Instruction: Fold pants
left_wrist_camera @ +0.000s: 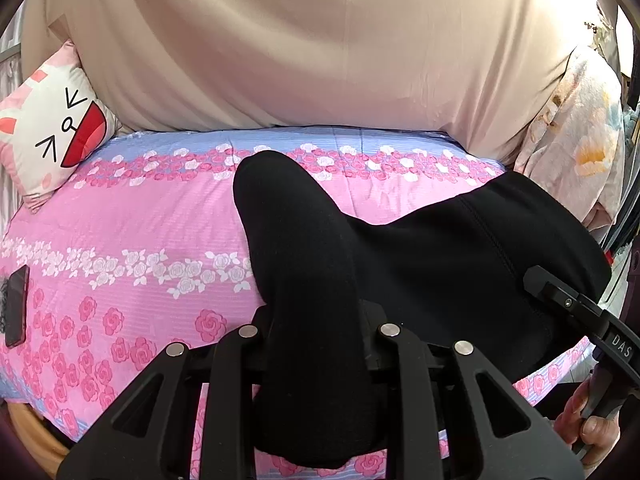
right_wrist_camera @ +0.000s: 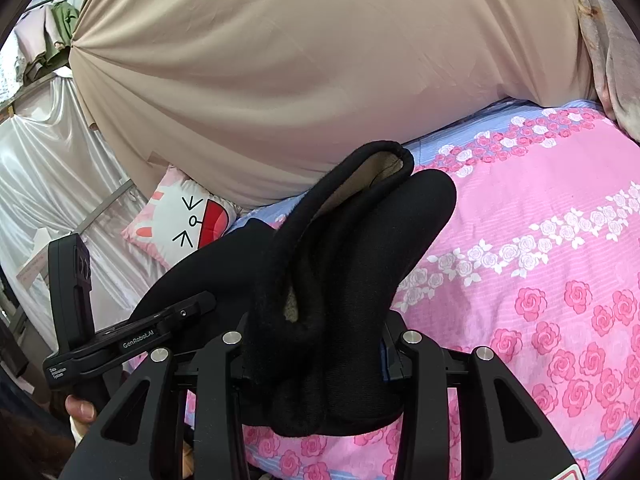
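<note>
Nearest in the left wrist view, the left tongs (left_wrist_camera: pixel 316 344) are clamping tight on a fold of the black pants (left_wrist_camera: pixel 420 264), and the cloth is bulging up between the two arms and hanging down below them. In the right wrist view the right tongs (right_wrist_camera: pixel 316 344) are gripping a thicker bunch of the same pants (right_wrist_camera: pixel 320 280), their arms standing a little apart around it; a hemmed opening with a pale lining is showing above the grip. A person's hand (left_wrist_camera: pixel 592 432) is holding the handle of the right tongs at the lower right edge of the left view.

Beyond the tongs, the pants are stretching between the two grips and lying on the bed, over a pink bedsheet (left_wrist_camera: pixel 140 216) printed with roses. A dark phone (left_wrist_camera: pixel 16 304) is lying on the sheet at the left edge. Farther back, a cartoon-face pillow (left_wrist_camera: pixel 52 128) is leaning at the bed's far left corner, and a flowered blanket (left_wrist_camera: pixel 576 136) is piled at the far right. A beige drape (left_wrist_camera: pixel 320 40) is hanging behind the bed.
</note>
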Motion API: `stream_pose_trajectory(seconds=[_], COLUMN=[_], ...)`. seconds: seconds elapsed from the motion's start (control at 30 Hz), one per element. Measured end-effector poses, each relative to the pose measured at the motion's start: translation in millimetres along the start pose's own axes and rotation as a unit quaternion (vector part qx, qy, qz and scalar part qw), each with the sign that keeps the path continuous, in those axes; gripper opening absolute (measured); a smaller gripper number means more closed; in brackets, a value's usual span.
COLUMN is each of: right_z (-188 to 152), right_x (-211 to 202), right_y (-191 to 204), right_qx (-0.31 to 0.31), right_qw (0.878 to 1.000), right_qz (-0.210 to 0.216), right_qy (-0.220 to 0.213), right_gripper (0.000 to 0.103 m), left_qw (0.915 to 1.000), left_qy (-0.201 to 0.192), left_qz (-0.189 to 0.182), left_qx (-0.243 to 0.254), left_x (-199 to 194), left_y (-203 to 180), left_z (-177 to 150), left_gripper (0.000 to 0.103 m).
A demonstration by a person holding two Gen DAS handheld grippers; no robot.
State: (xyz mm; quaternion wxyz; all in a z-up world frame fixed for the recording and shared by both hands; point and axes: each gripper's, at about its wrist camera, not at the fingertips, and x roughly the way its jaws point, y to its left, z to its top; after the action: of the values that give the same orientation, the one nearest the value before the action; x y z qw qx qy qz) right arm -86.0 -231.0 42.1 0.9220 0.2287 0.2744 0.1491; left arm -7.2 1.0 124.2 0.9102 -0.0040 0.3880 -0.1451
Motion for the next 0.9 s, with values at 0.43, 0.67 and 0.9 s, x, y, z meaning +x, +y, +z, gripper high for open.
stream_pose_trajectory(seconds=[0.43,0.67,0.9], right_z=[23,46,84], right_x=[0,10,33], right_y=[6,11,7], right_qx=[-0.020,-0.037,-0.050], right_qw=[1.000,0.999,0.998], right_qz=[0.002,0.004,0.005], right_qy=[-0.022,-0.032,-0.047], right_gripper=[0.037,0.037,0.037], left_qw=[0.9996,0.9989,0.9980], left_qy=[-0.023,-0.040,-0.055], left_qz=[-0.002,0.004,0.007], left_qx=[0.015,0.023,0.031], left_x=[-2,3,22], left_y=[1,-1,1], left_z=[22,44,80], left_gripper=[0.023,0.023,0.023])
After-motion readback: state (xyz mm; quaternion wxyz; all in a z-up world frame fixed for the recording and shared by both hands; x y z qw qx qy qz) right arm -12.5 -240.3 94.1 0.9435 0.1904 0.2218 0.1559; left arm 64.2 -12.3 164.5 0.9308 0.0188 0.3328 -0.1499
